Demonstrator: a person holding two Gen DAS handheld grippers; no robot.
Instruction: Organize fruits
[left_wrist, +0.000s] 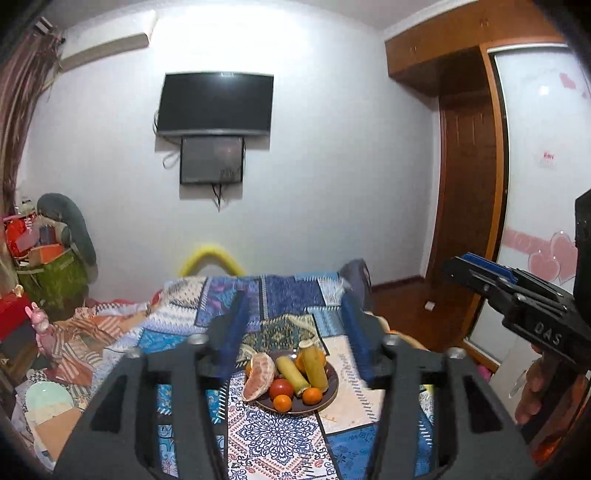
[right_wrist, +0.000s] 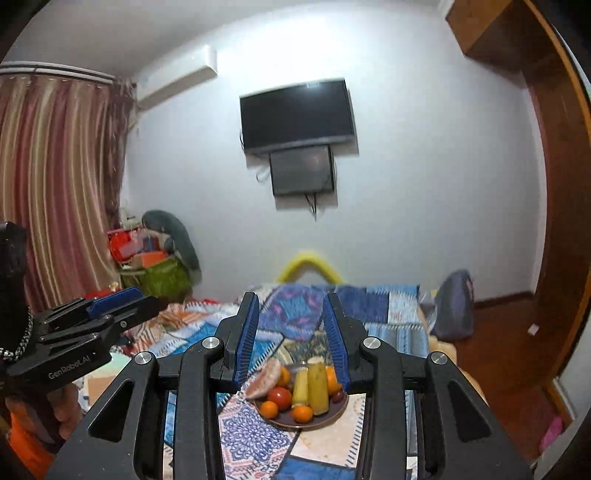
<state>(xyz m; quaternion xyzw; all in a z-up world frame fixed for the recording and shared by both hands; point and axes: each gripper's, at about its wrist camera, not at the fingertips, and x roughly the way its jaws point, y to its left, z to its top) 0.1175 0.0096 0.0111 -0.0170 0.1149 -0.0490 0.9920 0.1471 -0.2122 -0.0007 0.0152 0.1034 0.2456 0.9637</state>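
Note:
A dark round plate sits on the patterned bed cover, piled with fruit: a peeled pomelo segment, two yellow-green sugarcane pieces, a red tomato and several small oranges. My left gripper is open and empty, raised above and short of the plate. My right gripper is open and empty, also held above the plate. Each gripper shows at the edge of the other's view.
The patchwork bed cover fills the foreground. A TV hangs on the far wall. Cluttered bags and boxes stand at the left, a wooden wardrobe and door at the right, a yellow tube behind the bed.

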